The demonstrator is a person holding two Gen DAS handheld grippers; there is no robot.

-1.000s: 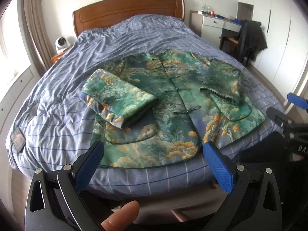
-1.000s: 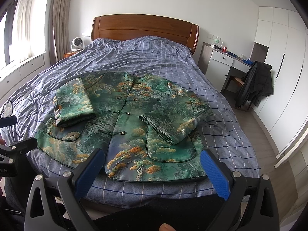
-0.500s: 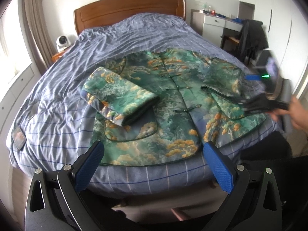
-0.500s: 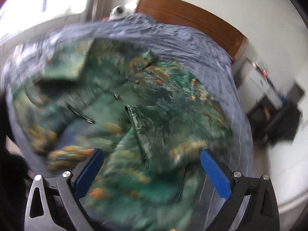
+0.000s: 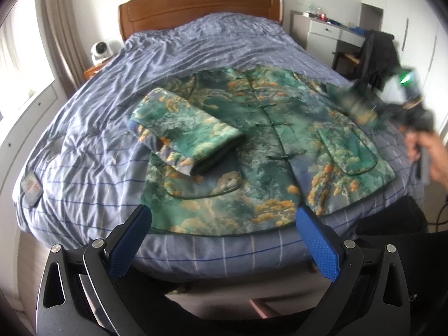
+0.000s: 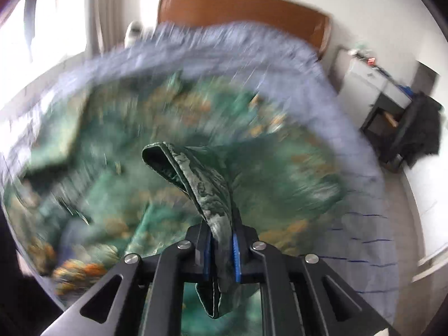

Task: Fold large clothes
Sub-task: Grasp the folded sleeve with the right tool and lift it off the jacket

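A green jacket (image 5: 266, 151) with orange and blue pattern lies front-up on the bed (image 5: 112, 117). Its left sleeve (image 5: 184, 128) is folded across the body. My left gripper (image 5: 221, 238) is open and empty, held off the foot of the bed. My right gripper (image 6: 221, 249) is shut on the cuff of the jacket's right sleeve (image 6: 201, 179) and holds it lifted above the jacket; in the left wrist view it appears blurred at the right (image 5: 392, 112), with the sleeve (image 5: 358, 106) raised off the body.
A wooden headboard (image 5: 201, 5) stands at the far end. A white dresser (image 5: 327, 36) and a chair with a dark coat (image 5: 378, 56) stand to the right. A small fan (image 5: 99, 51) sits at the left, and a dark flat object (image 5: 30, 189) lies on the bed's left edge.
My right gripper has swung over the bed, closed on the right sleeve's cuff and lifted it off the jacket body. The left gripper has stayed open and moved slightly.
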